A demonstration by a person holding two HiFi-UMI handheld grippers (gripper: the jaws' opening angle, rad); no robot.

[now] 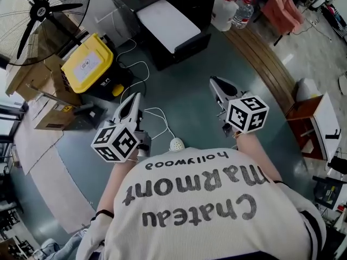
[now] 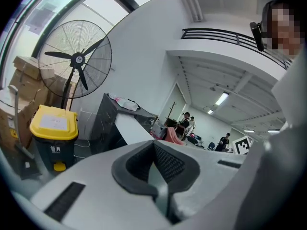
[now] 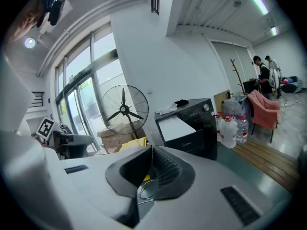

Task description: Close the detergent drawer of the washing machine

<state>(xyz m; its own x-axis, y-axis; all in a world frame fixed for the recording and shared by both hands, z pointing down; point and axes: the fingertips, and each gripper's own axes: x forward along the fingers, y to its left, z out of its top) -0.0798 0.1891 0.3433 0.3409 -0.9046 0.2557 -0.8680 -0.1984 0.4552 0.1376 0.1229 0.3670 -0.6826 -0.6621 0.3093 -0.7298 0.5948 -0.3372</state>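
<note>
- The left gripper [image 1: 135, 98] has its jaws pressed together with nothing between them, pointing out over the grey-green floor [image 1: 184, 96].
- The right gripper [image 1: 214, 82] is likewise closed and empty, held level with the left one in front of the person's chest.
- A white cable [image 1: 154, 117] loops on the floor between the two grippers.
- The black washing machine [image 1: 181, 50] stands well ahead of both grippers, apart from them, with a white panel [image 1: 168, 23] across it; its detergent drawer cannot be made out.
- A yellow-lidded bin [image 1: 88, 64] and a standing fan [image 1: 40, 10] sit to the machine's left, water bottles [image 1: 233, 7] to its right.
</note>
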